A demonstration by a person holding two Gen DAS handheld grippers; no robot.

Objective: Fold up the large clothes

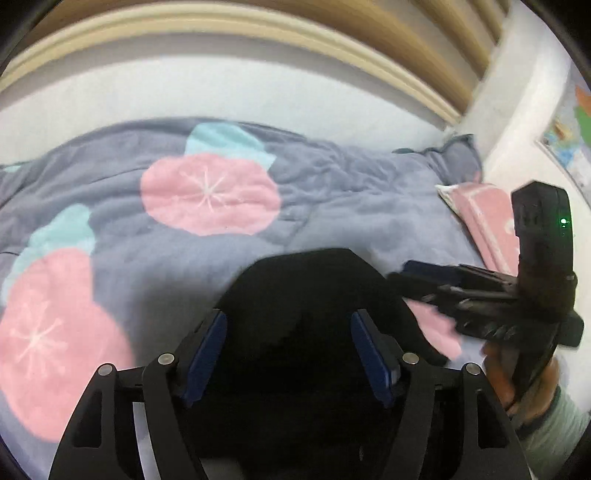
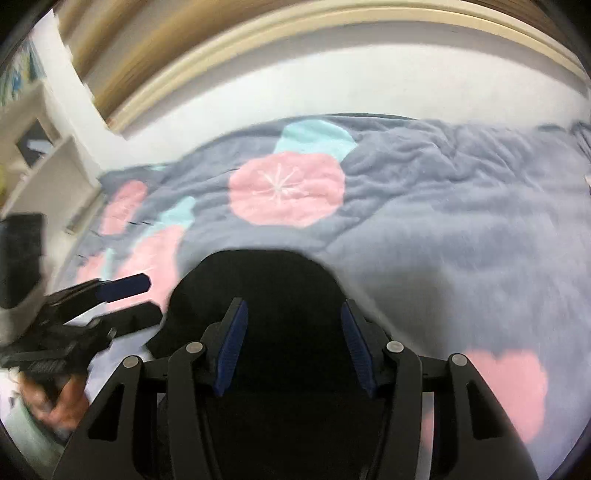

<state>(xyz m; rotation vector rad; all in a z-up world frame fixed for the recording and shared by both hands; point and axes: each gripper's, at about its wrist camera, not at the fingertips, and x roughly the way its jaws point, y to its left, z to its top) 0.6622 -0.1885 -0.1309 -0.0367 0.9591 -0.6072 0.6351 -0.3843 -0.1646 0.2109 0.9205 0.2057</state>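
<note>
A black garment (image 1: 306, 280) (image 2: 258, 280) lies folded into a rounded dark heap on a grey-blue quilt (image 1: 332, 192) (image 2: 461, 221) printed with pink flowers. My left gripper (image 1: 288, 315) hangs over it with its blue pads wide apart; the cloth shows below and between them, and the pads do not press on it. My right gripper (image 2: 293, 304) stands the same way over the garment's other side, jaws apart and nothing pinched. Each gripper also shows in the other's view: the right gripper (image 1: 406, 275) at the right, the left gripper (image 2: 151, 299) at the left, both blurred.
The quilt covers a bed with a pale wooden frame (image 1: 258, 22) behind it. A pink pillow (image 1: 487, 214) lies at the quilt's right edge. White shelves (image 2: 44, 155) stand at the left of the bed. A person's hand (image 1: 517, 387) (image 2: 62, 402) holds each gripper.
</note>
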